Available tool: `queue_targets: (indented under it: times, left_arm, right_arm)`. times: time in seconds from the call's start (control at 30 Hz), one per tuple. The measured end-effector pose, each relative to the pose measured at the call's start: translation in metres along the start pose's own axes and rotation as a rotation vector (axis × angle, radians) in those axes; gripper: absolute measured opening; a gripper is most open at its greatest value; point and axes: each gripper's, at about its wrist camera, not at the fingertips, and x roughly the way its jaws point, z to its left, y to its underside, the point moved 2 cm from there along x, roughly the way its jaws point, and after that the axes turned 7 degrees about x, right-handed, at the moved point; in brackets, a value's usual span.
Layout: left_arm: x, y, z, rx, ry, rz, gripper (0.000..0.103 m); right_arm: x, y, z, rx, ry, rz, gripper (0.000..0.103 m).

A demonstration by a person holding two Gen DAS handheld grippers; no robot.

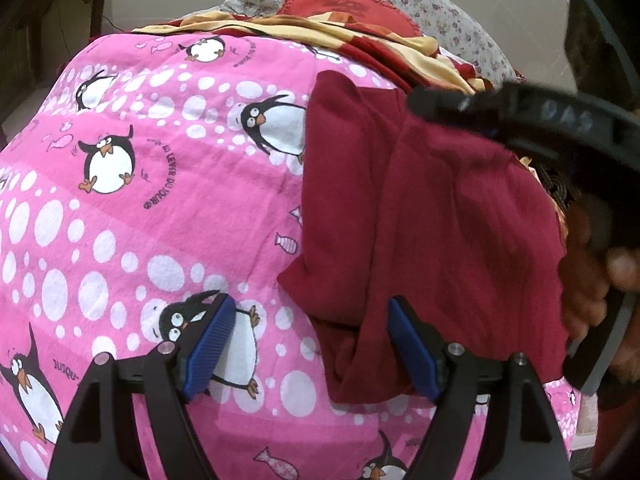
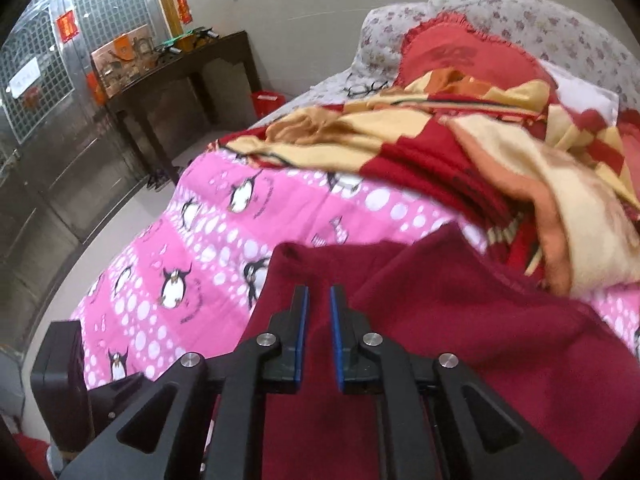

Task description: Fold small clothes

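A maroon garment [image 1: 432, 220] lies folded on the pink penguin bedsheet [image 1: 140, 220]. My left gripper [image 1: 310, 344] is open wide just above the garment's near edge, its left blue pad over the sheet and its right pad over the cloth. In the right wrist view my right gripper [image 2: 319, 292] hovers over the same maroon garment [image 2: 460, 340]. Its jaws stand a narrow gap apart; maroon cloth shows through the gap, and the pads do not visibly press on it. From the left wrist view the right gripper [image 1: 520, 120] is blurred over the garment's far right part.
A red and yellow checked blanket [image 2: 460, 148] is heaped at the far side of the bed, with a red frilled cushion [image 2: 460, 56] and floral pillows behind it. A dark wooden table [image 2: 180, 80] stands past the bed's left edge. A person's hand [image 1: 588, 280] holds the right gripper.
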Motion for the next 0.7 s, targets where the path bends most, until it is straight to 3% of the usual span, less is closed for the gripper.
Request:
queue_targets:
  times: [0.13, 0.33, 0.4, 0.47, 0.57, 0.7]
  left_arm:
    - [0.001, 0.000, -0.002, 0.008, -0.007, 0.005, 0.082]
    - [0.002, -0.003, -0.002, 0.008, -0.003, 0.012, 0.082]
    - [0.000, -0.006, 0.000, -0.001, 0.026, 0.011, 0.083]
    - [-0.006, -0.009, 0.007, -0.042, 0.103, -0.018, 0.087]
    - [-0.011, -0.014, 0.018, -0.106, 0.125, -0.063, 0.097]
    - [0.003, -0.020, 0.018, -0.132, 0.130, -0.039, 0.098]
  right_arm:
    - [0.030, 0.011, -0.004, 0.027, 0.007, 0.060, 0.028]
    - [0.021, 0.001, -0.007, 0.107, -0.034, 0.054, 0.033]
    - [0.009, 0.003, -0.007, 0.094, -0.020, 0.029, 0.040]
    - [-0.003, 0.007, -0.012, 0.095, -0.015, 0.006, 0.045]
    - [-0.012, 0.013, -0.031, 0.167, -0.033, 0.003, 0.050]
    - [-0.010, 0.019, -0.059, 0.314, -0.088, 0.039, 0.050]
